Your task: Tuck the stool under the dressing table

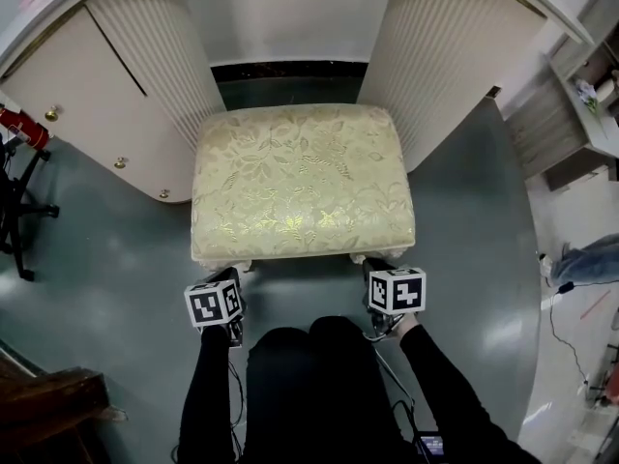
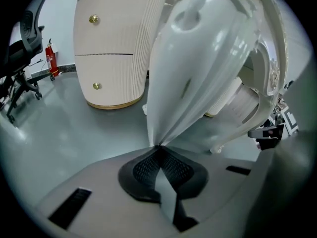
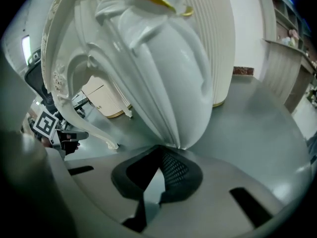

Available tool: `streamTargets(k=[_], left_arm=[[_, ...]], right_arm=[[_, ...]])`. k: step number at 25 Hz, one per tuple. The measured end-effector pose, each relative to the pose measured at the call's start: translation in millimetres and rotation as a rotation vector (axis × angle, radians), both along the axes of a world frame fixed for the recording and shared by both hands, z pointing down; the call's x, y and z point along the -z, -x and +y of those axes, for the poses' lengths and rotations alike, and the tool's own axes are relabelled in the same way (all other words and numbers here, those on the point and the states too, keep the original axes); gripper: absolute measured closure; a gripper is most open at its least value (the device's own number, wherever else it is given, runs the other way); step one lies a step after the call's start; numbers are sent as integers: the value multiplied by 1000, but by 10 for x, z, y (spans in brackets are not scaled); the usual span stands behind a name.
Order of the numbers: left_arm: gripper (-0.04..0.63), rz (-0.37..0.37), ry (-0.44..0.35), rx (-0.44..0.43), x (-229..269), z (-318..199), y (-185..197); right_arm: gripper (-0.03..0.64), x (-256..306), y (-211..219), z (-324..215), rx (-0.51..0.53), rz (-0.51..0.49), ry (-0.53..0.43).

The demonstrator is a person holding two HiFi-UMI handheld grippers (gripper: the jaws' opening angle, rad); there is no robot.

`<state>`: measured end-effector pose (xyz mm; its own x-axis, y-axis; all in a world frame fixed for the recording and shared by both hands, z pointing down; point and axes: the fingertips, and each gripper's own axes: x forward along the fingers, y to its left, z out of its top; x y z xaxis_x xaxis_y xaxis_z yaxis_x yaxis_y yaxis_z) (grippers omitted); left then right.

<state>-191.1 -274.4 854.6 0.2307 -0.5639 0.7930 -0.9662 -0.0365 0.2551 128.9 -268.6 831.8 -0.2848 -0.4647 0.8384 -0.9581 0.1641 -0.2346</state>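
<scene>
Cream stool (image 1: 303,182) at 12 o'clock, before dressing table (image 1: 116,114); left gripper (image 2: 158,150), right gripper (image 3: 161,150) each clamp 1 stool leg (image 2: 198,58).

Grey-green floor (image 1: 106,288) with a dull sheen all round you; black office chair (image 1: 17,222) at your far left, its star base standing on the floor, seat and back visible in the left gripper view (image 2: 22,58); red fire extinguisher (image 2: 49,58) just behind that chair, by the wall, and seen from your head as a red cylinder (image 1: 24,129); dark brown wooden piece (image 1: 48,399) at your lower left, cut off by the edge; open shelving unit (image 1: 580,114) at your upper right, small items on it too blurred to name; a bystander's blue trouser leg (image 1: 585,259) at the right edge; thin black cable (image 1: 561,332) trailing on the pale floor nearby.
</scene>
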Motion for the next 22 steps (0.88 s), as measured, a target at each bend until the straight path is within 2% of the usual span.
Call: streamTargets(k=[5,9,13,22], left_arm=[[588,58,18,-9,-30,-8,-34],[588,89,12,-4,-75,-22,-112],[588,115,4,-5,-97,-62,-228],[588,116,1,-10,-98,-122,-247]], right_arm=[[612,29,109,-68,-61,-92,30],[611,7,148,-109,-44,-64,11],[612,6,144,-128,-37,-88,4],[612,-25,121,-201,-29,-91,-26]])
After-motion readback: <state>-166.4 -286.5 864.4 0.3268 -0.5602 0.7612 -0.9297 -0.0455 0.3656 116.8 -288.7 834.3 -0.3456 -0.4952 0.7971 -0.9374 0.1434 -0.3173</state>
